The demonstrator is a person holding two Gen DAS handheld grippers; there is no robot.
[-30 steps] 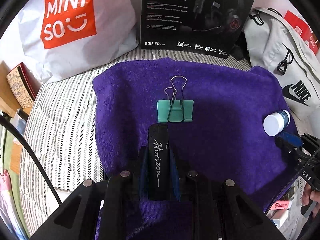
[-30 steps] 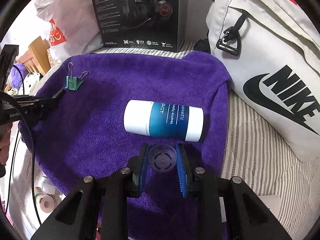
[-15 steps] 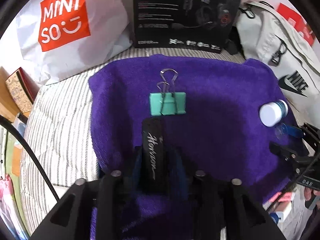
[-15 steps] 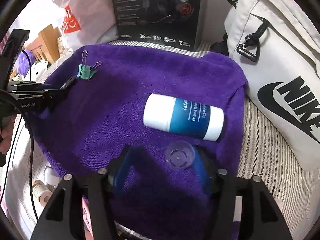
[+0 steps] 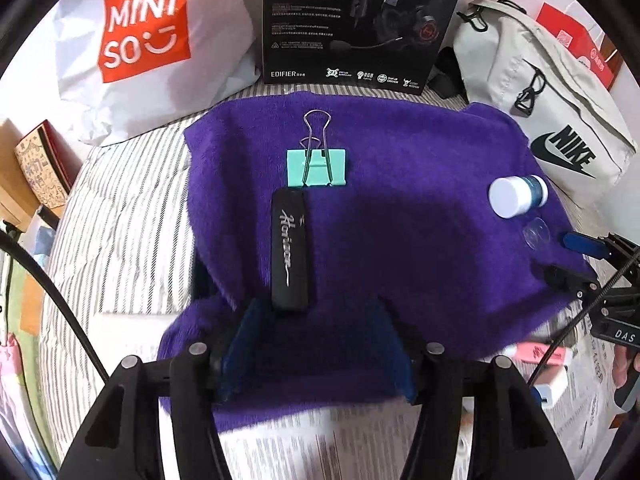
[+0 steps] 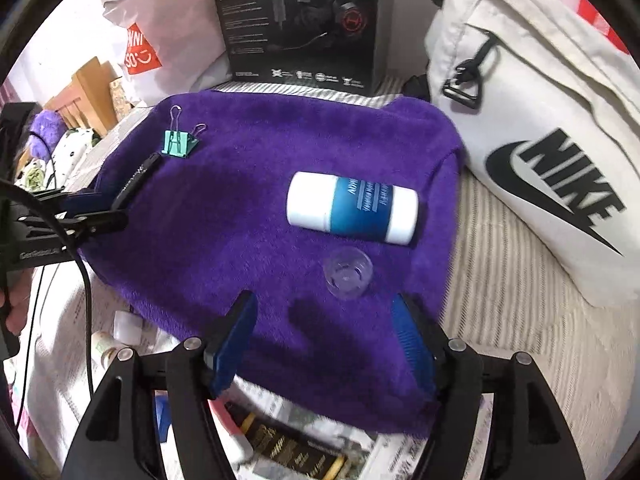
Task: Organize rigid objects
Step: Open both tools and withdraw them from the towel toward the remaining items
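Release is the step in hand on both sides. Left gripper point(image 5: 316, 344): jaws have just been opening and stand apart, holding nothing; the black case point(image 5: 289, 250) lies on the purple towel point(image 5: 400, 168) just ahead of them, its far end just beside the green binder clip point(image 5: 317, 167). Right gripper point(image 6: 326, 340): jaws likewise have just been opening, now wide and empty; the clear cap point(image 6: 347, 273) rests just near of the blue-and-white tube point(image 6: 352, 209). Advice: draw back clear of each item before swinging aside (the tube, I judge, may roll).

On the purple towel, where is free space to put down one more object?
The purple towel is bare between the green binder clip and the blue-and-white bottle, also toward the headset box. Crowded: the clip with the black bar, the bottle with the clear cap.
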